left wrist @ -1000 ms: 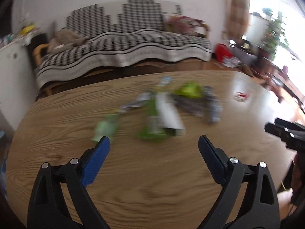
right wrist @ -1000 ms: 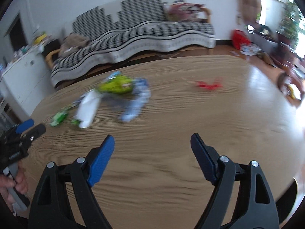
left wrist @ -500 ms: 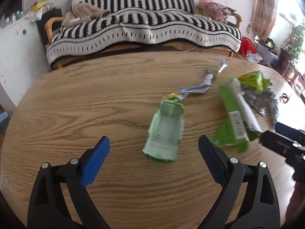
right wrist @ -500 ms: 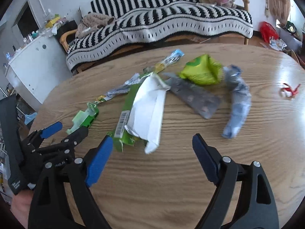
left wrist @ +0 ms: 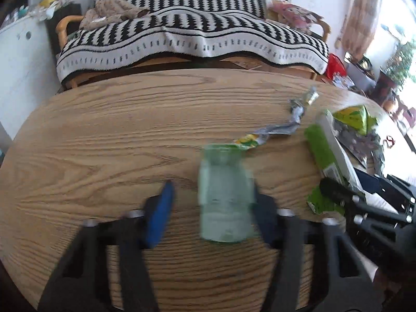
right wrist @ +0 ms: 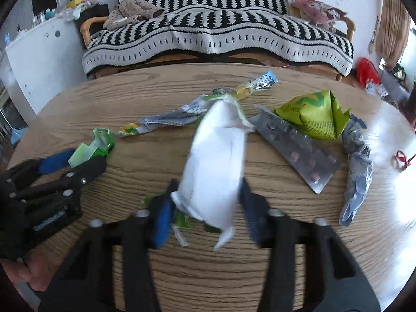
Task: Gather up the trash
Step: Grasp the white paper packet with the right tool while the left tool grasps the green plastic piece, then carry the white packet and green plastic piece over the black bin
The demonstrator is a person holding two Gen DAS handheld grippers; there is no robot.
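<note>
Trash lies on a round wooden table (left wrist: 104, 135). My left gripper (left wrist: 212, 208) is open, its jaws narrowing around a pale green crumpled carton (left wrist: 225, 195); the right finger touches it, the left finger (left wrist: 158, 215) stands apart. My right gripper (right wrist: 205, 208) is open, jaws closing on either side of a white and green wrapper (right wrist: 215, 161). That wrapper also shows in the left wrist view (left wrist: 327, 150). The green carton shows in the right wrist view (right wrist: 93, 148) beside the left gripper (right wrist: 59, 166).
A silver blister pack (right wrist: 296, 148), a yellow-green bag (right wrist: 312, 117), a crumpled silver-blue wrapper (right wrist: 356, 166), a thin torn sachet (right wrist: 169, 119) and a small red scrap (right wrist: 401, 157) lie on the table. A striped sofa (right wrist: 215, 31) stands behind it.
Both grippers moved forward and down to the trash. The jaws of both have narrowed: the left around the green carton, the right around the white and green wrapper.
</note>
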